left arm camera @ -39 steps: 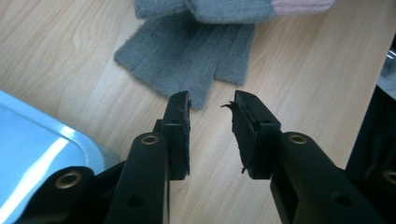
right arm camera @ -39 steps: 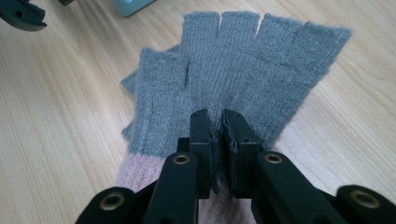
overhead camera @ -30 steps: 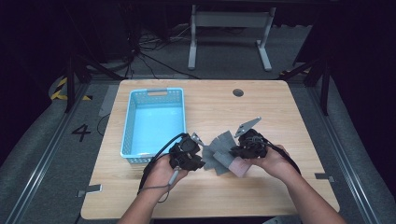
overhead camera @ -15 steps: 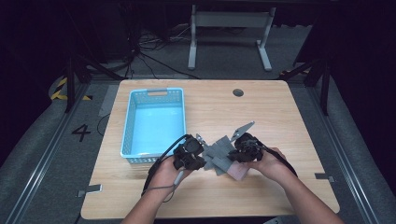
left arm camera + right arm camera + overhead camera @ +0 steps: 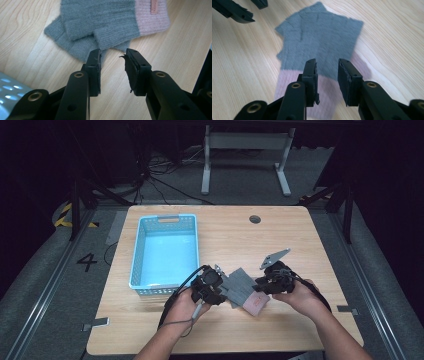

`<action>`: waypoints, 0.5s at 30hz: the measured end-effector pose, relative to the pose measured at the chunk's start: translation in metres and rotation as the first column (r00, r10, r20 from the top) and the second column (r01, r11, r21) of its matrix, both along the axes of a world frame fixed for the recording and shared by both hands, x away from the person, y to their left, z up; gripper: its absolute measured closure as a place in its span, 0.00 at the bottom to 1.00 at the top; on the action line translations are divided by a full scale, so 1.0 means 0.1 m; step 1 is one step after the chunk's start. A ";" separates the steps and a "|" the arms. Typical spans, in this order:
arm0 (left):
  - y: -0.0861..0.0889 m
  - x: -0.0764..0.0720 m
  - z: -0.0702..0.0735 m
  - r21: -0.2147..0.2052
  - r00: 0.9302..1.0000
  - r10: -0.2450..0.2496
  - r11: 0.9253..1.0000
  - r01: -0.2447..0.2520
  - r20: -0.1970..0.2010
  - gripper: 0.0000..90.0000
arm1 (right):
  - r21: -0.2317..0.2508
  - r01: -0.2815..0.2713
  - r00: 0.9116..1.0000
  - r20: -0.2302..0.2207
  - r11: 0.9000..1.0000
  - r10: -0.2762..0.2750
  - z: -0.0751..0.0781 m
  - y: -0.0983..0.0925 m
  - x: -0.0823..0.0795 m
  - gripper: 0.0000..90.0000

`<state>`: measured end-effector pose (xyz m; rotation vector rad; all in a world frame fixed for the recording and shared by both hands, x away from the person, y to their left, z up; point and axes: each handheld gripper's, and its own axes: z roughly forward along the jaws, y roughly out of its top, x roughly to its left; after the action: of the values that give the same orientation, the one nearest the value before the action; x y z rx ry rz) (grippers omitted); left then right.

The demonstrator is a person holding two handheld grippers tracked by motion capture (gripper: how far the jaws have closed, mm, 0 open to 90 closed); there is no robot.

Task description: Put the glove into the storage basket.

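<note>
A pair of grey knit gloves (image 5: 239,286) with pink cuffs (image 5: 255,304) lies flat on the wooden table (image 5: 310,240), one glove on top of the other. My left gripper (image 5: 220,289) sits at their left edge. In the left gripper view its jaws (image 5: 112,65) stand apart just short of the glove fingers (image 5: 100,22), having just opened, with bare wood between them. My right gripper (image 5: 258,285) hovers at the gloves' right side. In the right gripper view its jaws (image 5: 327,75) have also just opened and hang above the cuff, pressing on nothing; the grey part (image 5: 322,37) lies beyond.
A light blue plastic basket (image 5: 165,222) stands empty on the left half of the table, right behind the left hand. A round cable hole (image 5: 255,219) is at the table's back edge. The left gripper's jaw tips (image 5: 237,12) reach into the right gripper view's top left corner.
Both grippers drew together over the gloves, then let go; the gloves now lie flat and the right hand has shifted slightly back to the right.
</note>
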<state>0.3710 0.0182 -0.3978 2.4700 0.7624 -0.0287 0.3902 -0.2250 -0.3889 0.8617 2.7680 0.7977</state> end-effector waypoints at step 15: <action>-0.04 0.06 -0.08 0.008 1.000 0.004 1.000 -0.003 -0.019 0.80 | -0.052 0.001 0.999 -0.049 0.999 -0.003 -0.06 -0.31 -0.13 0.72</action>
<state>0.3765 0.0142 -0.4062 2.4792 0.7762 -0.0473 0.3769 -0.2561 -0.3949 0.8862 2.8168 0.7095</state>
